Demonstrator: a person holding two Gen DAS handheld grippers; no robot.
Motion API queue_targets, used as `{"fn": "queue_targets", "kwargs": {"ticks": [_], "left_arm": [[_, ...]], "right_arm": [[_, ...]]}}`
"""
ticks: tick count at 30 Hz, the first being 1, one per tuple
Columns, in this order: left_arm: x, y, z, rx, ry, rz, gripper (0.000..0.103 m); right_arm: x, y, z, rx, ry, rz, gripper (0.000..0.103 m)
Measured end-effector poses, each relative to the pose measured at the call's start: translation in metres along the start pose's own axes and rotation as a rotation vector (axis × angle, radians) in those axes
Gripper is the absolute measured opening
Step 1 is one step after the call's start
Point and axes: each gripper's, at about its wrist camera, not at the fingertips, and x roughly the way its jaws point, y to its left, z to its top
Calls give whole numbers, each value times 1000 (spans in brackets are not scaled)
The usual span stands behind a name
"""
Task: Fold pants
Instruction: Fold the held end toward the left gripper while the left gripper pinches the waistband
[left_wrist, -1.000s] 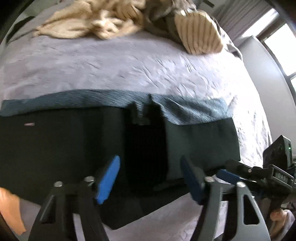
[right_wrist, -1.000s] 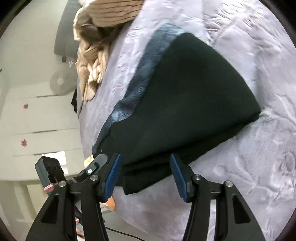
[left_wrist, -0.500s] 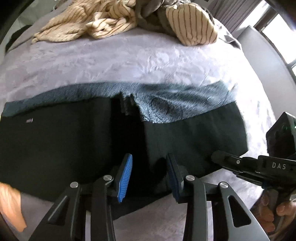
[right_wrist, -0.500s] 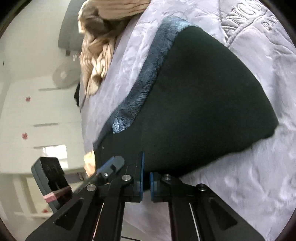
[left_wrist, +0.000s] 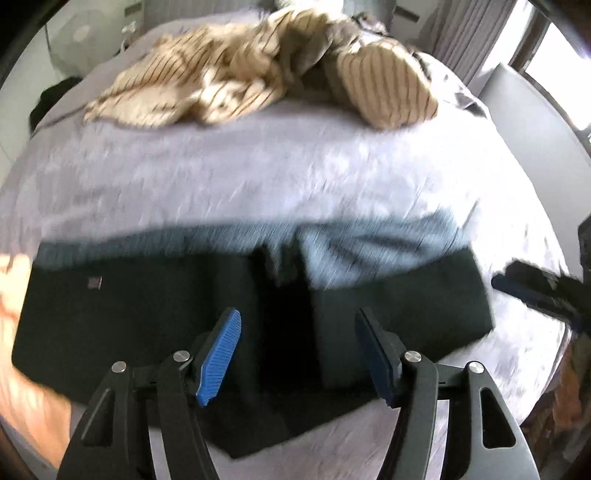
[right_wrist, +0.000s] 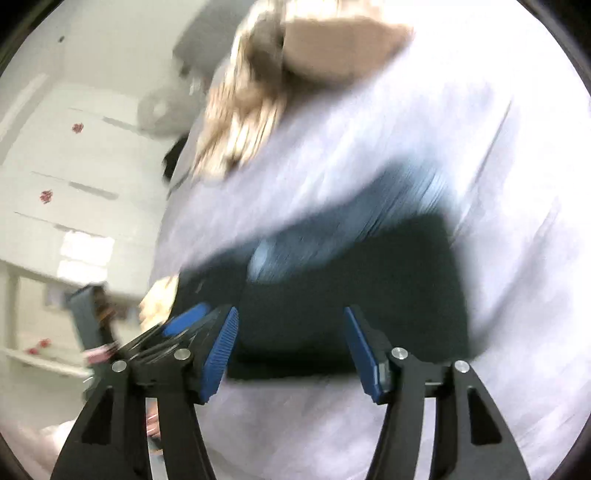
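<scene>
Pants: the dark green folded pants (left_wrist: 155, 314), with a blue-grey inner band along the far edge, are being seen lying flat on the pale lilac quilted bedspread (left_wrist: 258, 177).
Left gripper (left_wrist: 299, 354): jaws are being opened above the pants; nothing is being pinched.
Right gripper (right_wrist: 290, 349): jaws are being opened over the pants' near edge, empty.
Far end: a beige striped crumpled garment (left_wrist: 229, 81) is being left heaped.

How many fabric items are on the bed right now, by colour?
Dark: 1, the folded pants near the front edge of the bedspread.
Beige striped: 2, a crumpled striped cloth and a striped pillow at the far end; blur may hide more in that heap.
Total: 3
</scene>
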Motion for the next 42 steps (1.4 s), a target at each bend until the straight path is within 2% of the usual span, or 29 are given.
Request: {"fn": "queue_targets", "kwargs": {"ticks": [3, 5, 6, 7, 8, 10, 12, 13, 15, 16, 17, 18, 21, 23, 25, 26, 29, 33, 35, 38, 39, 40, 42], "left_arm": [[14, -11, 15, 17, 0, -20, 66], [35, -27, 23, 28, 16, -40, 66], [47, -29, 26, 31, 27, -45, 66], [56, -32, 24, 34, 37, -37, 66], [64, -32, 21, 36, 51, -20, 66], [79, -29, 14, 35, 95, 36, 66], [84, -19, 4, 24, 119, 73, 66], [90, -10, -4, 10, 146, 62, 66], [89, -4, -12, 10, 130, 36, 66], [88, -6, -14, 32, 123, 44, 66], [89, -10, -14, 59, 130, 66, 66], [88, -10, -14, 64, 133, 71, 66], [80, -3, -16, 27, 148, 72, 66], [70, 12, -19, -18, 158, 71, 66], [60, 24, -24, -33, 151, 75, 66], [53, 31, -27, -34, 147, 90, 66], [44, 44, -34, -35, 155, 146, 66], [34, 67, -45, -69, 184, 199, 66], [27, 77, -52, -81, 185, 220, 66], [19, 86, -63, -90, 188, 230, 66], [16, 91, -66, -94, 194, 233, 70], [15, 92, -68, -100, 195, 236, 84], [7, 101, -73, -121, 177, 238, 87]], "right_arm": [[-1, -37, 37, 81, -51, -76, 63], [13, -63, 50, 137, -34, -84, 62], [20, -71, 53, 159, -19, -80, 59], [33, -83, 55, 194, 14, -73, 44], [45, -94, 55, 230, 59, -60, 37], [59, -102, 53, 288, 78, -70, 37], [59, -86, 56, 243, 86, -68, 37], [58, -74, 55, 169, 96, -98, 37], [63, -51, 54, 8, 113, -221, 37], [70, -48, 50, -36, 120, -280, 43], [80, -48, 49, -59, 132, -333, 47], [85, -51, 51, -51, 133, -345, 49], [82, -47, 51, 16, 133, -318, 53], [70, -36, 45, -33, 130, -365, 54], [62, -11, 38, -101, 89, -408, 54], [56, -2, 35, -116, 64, -403, 53], [51, 27, 24, -121, 41, -295, 47], [107, 69, 9, -161, 133, -196, 47], [133, 79, -4, -185, 199, -193, 47], [168, 91, -29, -213, 299, -240, 47], [170, 99, -38, -243, 295, -258, 47], [169, 106, -44, -277, 294, -270, 48], [171, 121, -55, -353, 310, -315, 48]]}}
